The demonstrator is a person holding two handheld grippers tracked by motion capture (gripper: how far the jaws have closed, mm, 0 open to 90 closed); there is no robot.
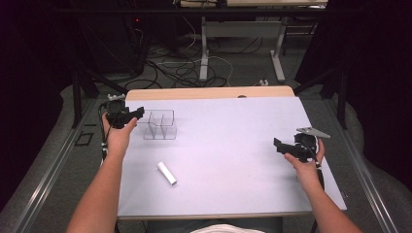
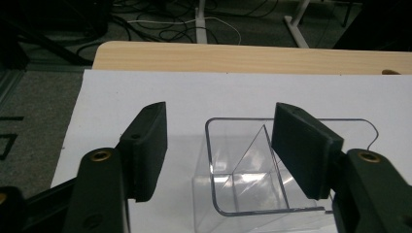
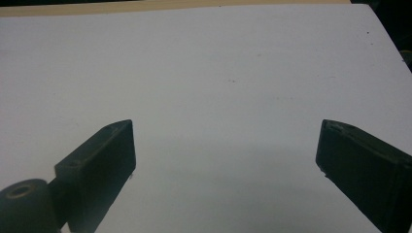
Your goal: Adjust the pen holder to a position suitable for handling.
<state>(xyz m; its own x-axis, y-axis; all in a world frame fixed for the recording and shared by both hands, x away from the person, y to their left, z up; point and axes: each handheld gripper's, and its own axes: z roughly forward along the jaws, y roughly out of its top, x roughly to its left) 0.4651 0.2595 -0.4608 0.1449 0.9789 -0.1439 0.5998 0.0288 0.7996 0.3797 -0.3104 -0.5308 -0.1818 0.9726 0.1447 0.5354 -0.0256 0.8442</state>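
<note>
Jaws of the left gripper stand wide and empty, lined up on the clear divided box near the counter's far left corner, seemingly to straddle a wall. Right gripper, equally wide, hovers over bare counter near the right edge, while a white tube lies apart with open room around it.

Dim room w/ dark vignetted corners; soft shadows, slight blur, table evenly lit overhead.

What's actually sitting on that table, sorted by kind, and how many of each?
Clear plastic divided box: 1
White cylinder: 1
Hand-held tools, held just above the table rather than lying on it: 2, the left tool and the right tool, both with jaws open
Total: 4
</note>
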